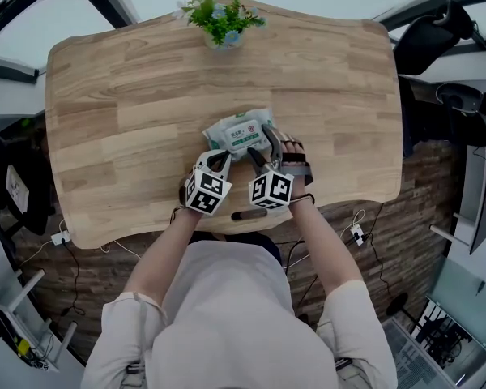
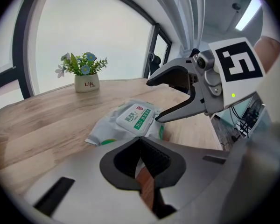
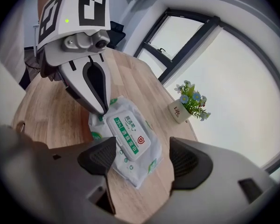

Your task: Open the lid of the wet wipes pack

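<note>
Wet wipes pack lies flat at frame centre in the head view, on the wooden table; lid down. Left gripper: jaws clenched, empty, tip at the pack's edge. Right gripper: jaws released, with the pack seen between them.

Looking like office: wood desk sitting by big windows, swivel chair nearby, cables trailing across floor.

Pale wooden table with a small potted plant, dark-framed bright windows, brown brick-patterned floor.
</note>
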